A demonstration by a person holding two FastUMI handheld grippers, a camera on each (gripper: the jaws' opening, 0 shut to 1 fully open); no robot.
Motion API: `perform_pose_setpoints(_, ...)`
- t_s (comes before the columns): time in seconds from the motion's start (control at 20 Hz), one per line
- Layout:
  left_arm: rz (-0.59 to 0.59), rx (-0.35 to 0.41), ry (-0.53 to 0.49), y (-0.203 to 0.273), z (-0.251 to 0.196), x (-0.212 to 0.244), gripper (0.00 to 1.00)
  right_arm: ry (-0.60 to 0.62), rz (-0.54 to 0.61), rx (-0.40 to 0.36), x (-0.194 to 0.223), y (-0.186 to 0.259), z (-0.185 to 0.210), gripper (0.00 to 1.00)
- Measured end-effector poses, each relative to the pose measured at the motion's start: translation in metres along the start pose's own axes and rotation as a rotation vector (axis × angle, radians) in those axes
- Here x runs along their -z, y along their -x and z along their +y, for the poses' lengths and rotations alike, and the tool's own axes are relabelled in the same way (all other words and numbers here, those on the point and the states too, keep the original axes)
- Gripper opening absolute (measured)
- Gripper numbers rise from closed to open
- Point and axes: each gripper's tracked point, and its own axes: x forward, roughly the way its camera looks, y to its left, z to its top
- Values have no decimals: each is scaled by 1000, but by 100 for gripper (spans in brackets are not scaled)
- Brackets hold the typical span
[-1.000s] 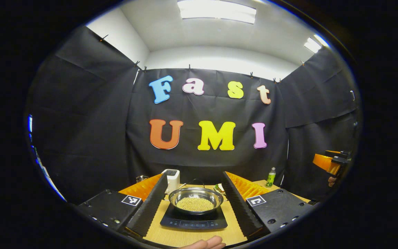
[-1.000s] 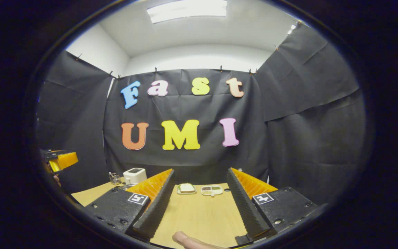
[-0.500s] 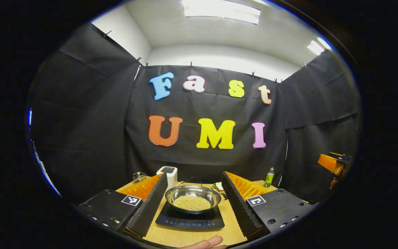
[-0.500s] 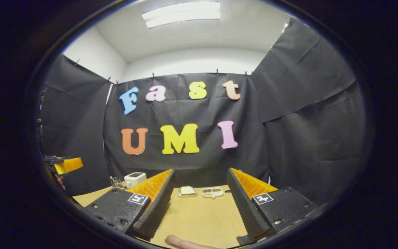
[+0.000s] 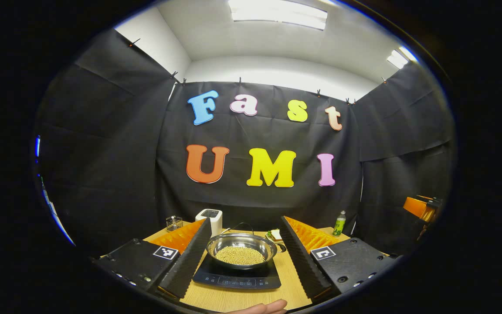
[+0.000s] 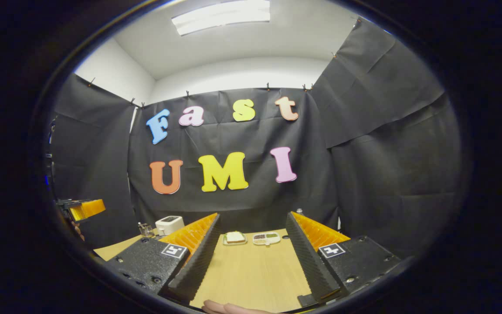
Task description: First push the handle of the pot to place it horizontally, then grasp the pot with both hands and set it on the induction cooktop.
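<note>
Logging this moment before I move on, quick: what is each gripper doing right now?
Left gripper: open, holding nothing; the pot sits on the induction cooktop ahead of it.
Right gripper: open, holding nothing, over bare table.

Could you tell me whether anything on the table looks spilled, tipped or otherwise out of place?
Nothing stands out. The pot sits level and centred on the induction cooktop, its beans inside with none spilled on the table.
</note>
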Motion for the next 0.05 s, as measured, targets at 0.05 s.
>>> perform_pose_setpoints(0.05,-4,-2,-9,1,-1,-1,94,2,2,1,1,-1,-2,95)
